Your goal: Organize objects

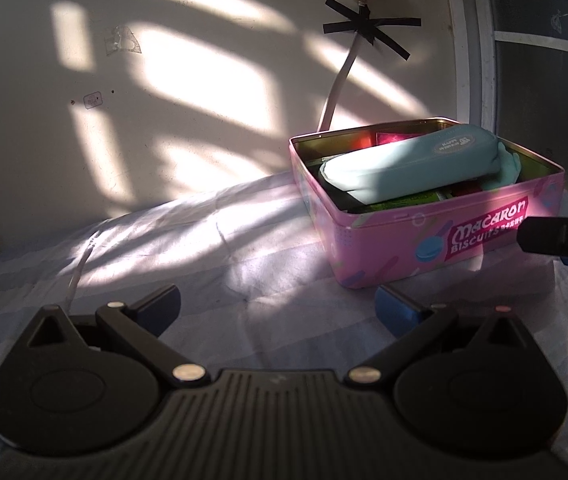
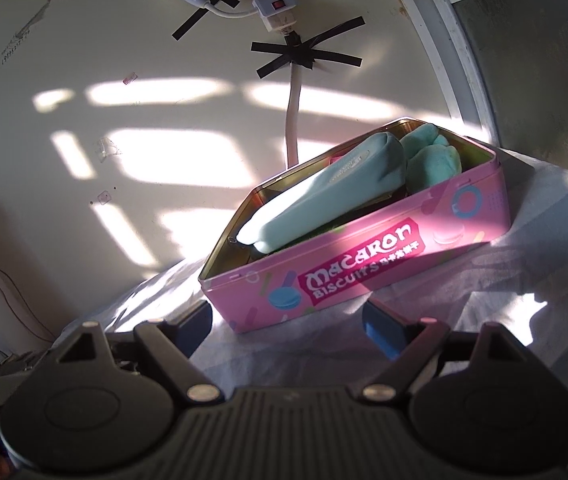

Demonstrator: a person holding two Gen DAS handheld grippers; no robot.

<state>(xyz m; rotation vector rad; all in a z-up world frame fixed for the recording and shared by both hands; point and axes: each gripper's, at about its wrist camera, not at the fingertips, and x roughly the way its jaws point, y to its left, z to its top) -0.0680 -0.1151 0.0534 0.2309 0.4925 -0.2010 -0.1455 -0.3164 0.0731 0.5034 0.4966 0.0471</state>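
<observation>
Pencil case [image 1: 407,168], pale teal, lay inside the pink biscuit tin [image 1: 435,240] near the far right corner of the cloth-covered table [image 1: 204,248], its long axis running diagonally across the tin, one end propped against the rim. We held the left gripper [image 1: 278,306] and right gripper [image 2: 285,322] spread apart, empty.

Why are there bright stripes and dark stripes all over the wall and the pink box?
Left wrist view: sunlight falls in patches across the wall and cloth, with shadow bars between; the pink tin is half lit. Right wrist view: a bright band crosses the tin's front, and the fisheye lens bends the window frame into a curve.
</observation>
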